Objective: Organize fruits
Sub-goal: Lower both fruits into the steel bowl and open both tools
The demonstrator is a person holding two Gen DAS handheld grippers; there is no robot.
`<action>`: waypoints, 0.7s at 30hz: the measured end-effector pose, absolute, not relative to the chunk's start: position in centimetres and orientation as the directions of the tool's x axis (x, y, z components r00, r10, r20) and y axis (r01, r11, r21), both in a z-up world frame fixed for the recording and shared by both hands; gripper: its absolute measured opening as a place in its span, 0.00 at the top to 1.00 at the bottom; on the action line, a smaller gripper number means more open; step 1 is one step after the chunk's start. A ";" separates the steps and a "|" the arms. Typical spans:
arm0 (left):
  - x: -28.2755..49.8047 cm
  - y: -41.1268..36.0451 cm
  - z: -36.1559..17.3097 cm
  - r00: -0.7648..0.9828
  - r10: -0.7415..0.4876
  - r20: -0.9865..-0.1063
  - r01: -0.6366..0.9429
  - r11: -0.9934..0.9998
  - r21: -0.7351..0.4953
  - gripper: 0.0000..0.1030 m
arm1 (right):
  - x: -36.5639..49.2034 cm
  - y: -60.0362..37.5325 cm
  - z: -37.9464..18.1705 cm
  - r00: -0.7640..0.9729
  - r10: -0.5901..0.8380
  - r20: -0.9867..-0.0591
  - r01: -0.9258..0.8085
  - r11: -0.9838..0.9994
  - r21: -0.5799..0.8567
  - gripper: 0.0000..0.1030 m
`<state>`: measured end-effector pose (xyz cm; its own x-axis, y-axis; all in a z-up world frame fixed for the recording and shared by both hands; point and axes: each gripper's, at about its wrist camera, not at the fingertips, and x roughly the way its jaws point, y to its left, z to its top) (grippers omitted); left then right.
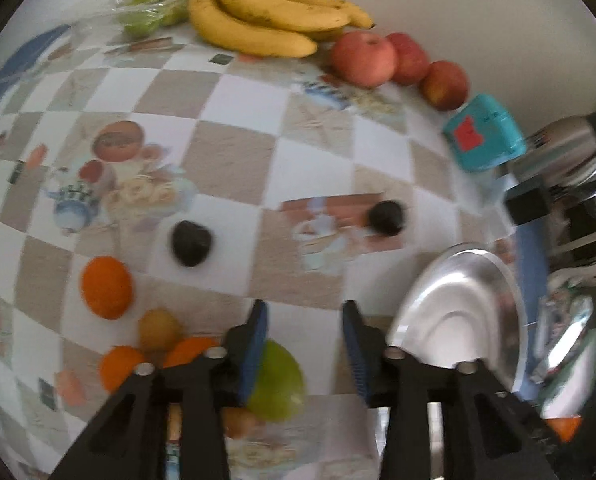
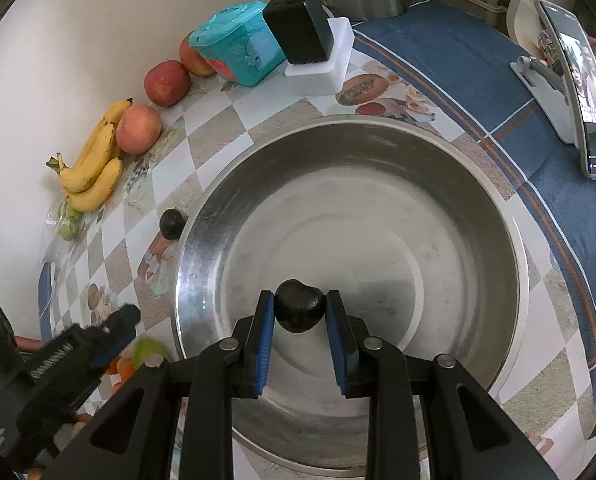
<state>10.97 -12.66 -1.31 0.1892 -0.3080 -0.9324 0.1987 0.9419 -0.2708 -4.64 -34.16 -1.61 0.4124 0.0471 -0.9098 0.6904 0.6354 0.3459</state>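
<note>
In the right wrist view my right gripper [image 2: 300, 297] is shut on a small dark fruit [image 2: 298, 312], held over the inside of a big steel bowl [image 2: 377, 152]. In the left wrist view my left gripper [image 1: 305, 307] stands open above the checked tablecloth with nothing between its pads. A green fruit [image 1: 282, 384] lies just under its left finger. Two more dark fruits [image 1: 190, 242] [image 1: 385, 217] sit ahead of it, with oranges [image 1: 106, 287] and a small yellowish fruit [image 1: 158, 329] to the left. The left gripper [image 2: 116, 326] also shows left of the bowl.
Bananas [image 1: 266, 16], three red apples [image 1: 363, 58] and bagged green fruit [image 1: 146, 16] line the far wall. A teal box [image 1: 483, 134], a black adapter on a white block [image 2: 301, 28], a steel flask [image 1: 569, 148] and a phone on a stand [image 2: 585, 92] stand around the bowl.
</note>
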 end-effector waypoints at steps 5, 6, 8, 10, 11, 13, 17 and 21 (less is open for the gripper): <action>10.4 -12.1 -1.6 0.179 -0.273 -0.945 0.224 0.947 -0.231 0.48 | -4.6 -34.1 -1.5 0.416 0.052 -0.908 0.687 0.636 0.351 0.74; 10.3 -11.8 -1.6 0.182 -0.271 -0.945 0.227 0.947 -0.228 0.48 | -4.6 -34.2 -1.5 0.417 0.053 -0.907 0.686 0.637 0.352 0.74; 10.0 -11.7 -1.4 0.187 -0.263 -0.947 0.238 0.947 -0.216 0.47 | -4.7 -34.2 -1.5 0.420 0.055 -0.906 0.684 0.637 0.356 0.74; 9.8 -11.7 -1.3 0.186 -0.266 -0.946 0.242 0.945 -0.218 0.47 | -4.7 -34.2 -1.4 0.422 0.056 -0.905 0.682 0.637 0.358 0.74; 9.7 -11.6 -1.2 0.184 -0.273 -0.944 0.247 0.943 -0.224 0.47 | -4.7 -34.2 -1.4 0.423 0.058 -0.904 0.682 0.637 0.359 0.74; 9.5 -11.9 -1.3 0.184 -0.279 -0.942 0.258 0.939 -0.228 0.47 | -4.7 -34.2 -1.4 0.425 0.062 -0.903 0.679 0.638 0.363 0.74; 9.3 -12.7 -1.4 0.183 -0.286 -0.941 0.274 0.934 -0.230 0.47 | -4.7 -34.2 -1.3 0.426 0.062 -0.903 0.677 0.640 0.363 0.74; 9.1 -13.4 -1.7 0.173 -0.306 -0.936 0.287 0.925 -0.249 0.48 | -4.6 -34.2 -1.4 0.425 0.063 -0.903 0.677 0.641 0.363 0.74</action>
<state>9.06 -13.42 -1.71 0.1734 -0.3059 -0.9362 0.2872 0.9249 -0.2490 -4.63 -34.17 -1.39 0.4252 0.0627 -0.9029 0.6767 0.6405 0.3631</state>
